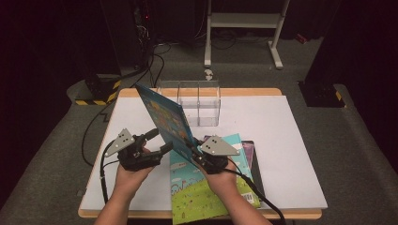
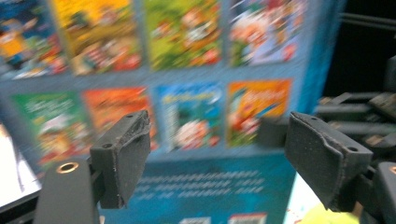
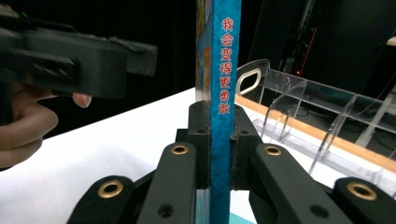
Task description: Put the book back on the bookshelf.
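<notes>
A thin blue picture book (image 1: 164,117) stands on edge, tilted, above the white table (image 1: 281,136). My right gripper (image 1: 195,149) is shut on its lower spine end; in the right gripper view the pads (image 3: 201,140) press both covers of the book (image 3: 225,70), whose spine carries red characters. My left gripper (image 1: 159,140) hovers open just left of the book. In the left gripper view the fingers (image 2: 123,158) stand wide apart before the back cover (image 2: 187,93) with its grid of small pictures, touching nothing.
A clear plastic divider rack (image 1: 197,101) stands at the table's far edge, just behind the book, and reappears in the right gripper view (image 3: 299,107). A green and teal book (image 1: 202,192) and a dark one (image 1: 248,150) lie flat under my right hand.
</notes>
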`<state>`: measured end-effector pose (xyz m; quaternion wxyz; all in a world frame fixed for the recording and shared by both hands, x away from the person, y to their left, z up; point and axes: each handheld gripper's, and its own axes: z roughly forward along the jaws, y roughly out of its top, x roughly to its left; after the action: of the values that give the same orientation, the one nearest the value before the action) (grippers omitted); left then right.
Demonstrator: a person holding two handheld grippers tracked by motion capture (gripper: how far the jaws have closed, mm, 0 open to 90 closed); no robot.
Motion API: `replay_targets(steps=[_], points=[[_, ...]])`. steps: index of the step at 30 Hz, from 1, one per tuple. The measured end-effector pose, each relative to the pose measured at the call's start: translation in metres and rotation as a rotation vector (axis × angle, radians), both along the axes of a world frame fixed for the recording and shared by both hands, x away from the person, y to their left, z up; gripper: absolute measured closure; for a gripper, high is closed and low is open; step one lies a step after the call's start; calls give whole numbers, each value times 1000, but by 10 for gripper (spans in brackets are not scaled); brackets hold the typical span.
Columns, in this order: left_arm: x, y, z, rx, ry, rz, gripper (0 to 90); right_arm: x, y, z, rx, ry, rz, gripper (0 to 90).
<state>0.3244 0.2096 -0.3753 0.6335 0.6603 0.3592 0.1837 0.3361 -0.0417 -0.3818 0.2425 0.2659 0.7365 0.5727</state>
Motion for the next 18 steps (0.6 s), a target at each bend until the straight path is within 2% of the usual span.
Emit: replay_targets(steps=[2, 6, 13, 18], points=[[-1, -2, 5, -9, -8, -11, 208, 1, 5, -5, 13, 18, 1, 827], [-2, -6, 15, -24, -13, -25, 195, 1, 7, -4, 23, 17, -1, 825], [-5, -15, 21, -48, -17, -59, 173, -3, 7, -7, 34, 30, 12, 806], [-10, -20, 22, -55, -26, -78, 158, -7, 9, -10, 23, 38, 32, 791]])
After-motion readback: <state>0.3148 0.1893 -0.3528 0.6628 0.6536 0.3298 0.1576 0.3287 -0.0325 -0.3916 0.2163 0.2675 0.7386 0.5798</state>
